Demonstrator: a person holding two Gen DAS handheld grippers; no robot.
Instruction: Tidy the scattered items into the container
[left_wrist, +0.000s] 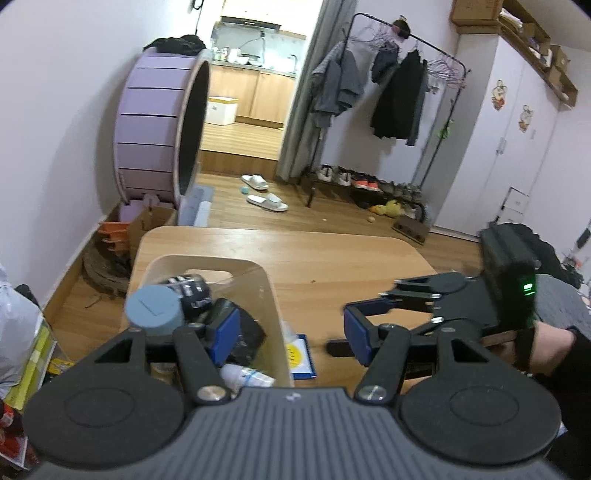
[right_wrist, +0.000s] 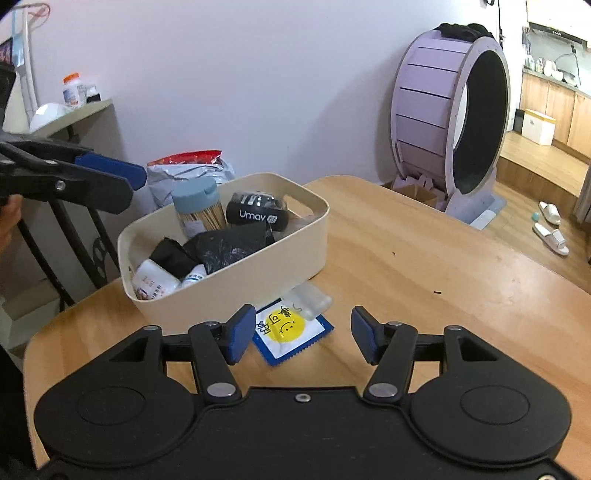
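Lying beside the bin (right_wrist: 236, 280) on the wooden table (right_wrist: 424, 266), a blue sachet (right_wrist: 291, 334) sits before the right gripper (right_wrist: 303, 338), jaws spread, empty. The left gripper (left_wrist: 288, 332) hovers over the bin's rim, likewise spread. A purple wheel (right_wrist: 450, 122) stands behind.

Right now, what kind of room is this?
Probably a lived-in home room: a black metal clothes rack with hanging coats, a kitchen with wooden cabinets through the doorway, and white slippers on the wooden floor.

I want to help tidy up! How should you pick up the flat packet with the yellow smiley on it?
Grip the blue-and-white packet by its near zigzag edge, coming in low from the right gripper side. It lies flat on the table, and its far end is tucked under a clear pouch beside the bin.
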